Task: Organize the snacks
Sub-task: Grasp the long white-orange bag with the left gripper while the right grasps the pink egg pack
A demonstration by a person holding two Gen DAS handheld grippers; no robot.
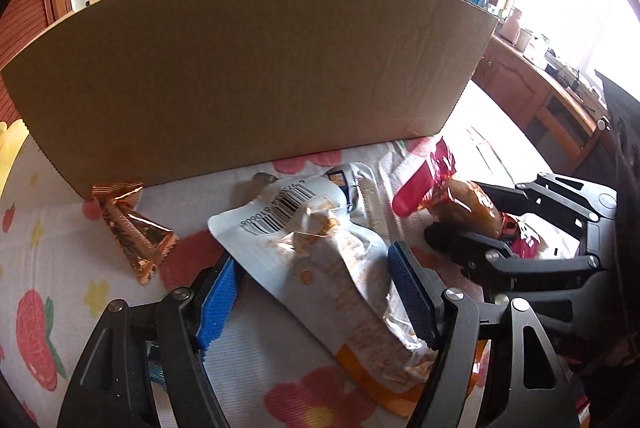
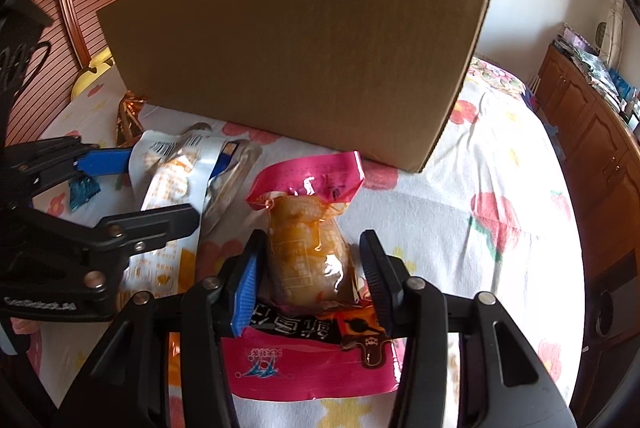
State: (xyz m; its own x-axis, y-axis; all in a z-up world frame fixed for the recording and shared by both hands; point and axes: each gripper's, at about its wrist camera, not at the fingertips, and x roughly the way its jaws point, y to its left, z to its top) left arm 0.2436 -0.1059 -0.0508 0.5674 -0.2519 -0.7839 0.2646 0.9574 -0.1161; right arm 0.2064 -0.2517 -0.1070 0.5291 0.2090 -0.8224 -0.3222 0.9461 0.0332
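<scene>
A white snack pouch (image 1: 320, 260) with a barcode lies on the flowered bedsheet, between the fingers of my left gripper (image 1: 316, 292), which is open around it. A pink packet with a yellow-brown snack (image 2: 308, 252) lies between the fingers of my right gripper (image 2: 308, 280), open around it, the pads close to its sides. The pink packet (image 1: 460, 204) and right gripper (image 1: 472, 224) also show at the right in the left wrist view. The white pouch (image 2: 172, 168) and left gripper (image 2: 132, 188) show at the left in the right wrist view. A large cardboard box (image 1: 248, 76) stands just behind the snacks.
A copper foil snack (image 1: 136, 232) lies left of the pouch, by the box's foot. A small blue wrapper (image 2: 84, 190) lies near the left gripper. Wooden cabinets (image 2: 592, 132) run along the right of the bed. A yellow pillow (image 2: 92, 72) is at the far left.
</scene>
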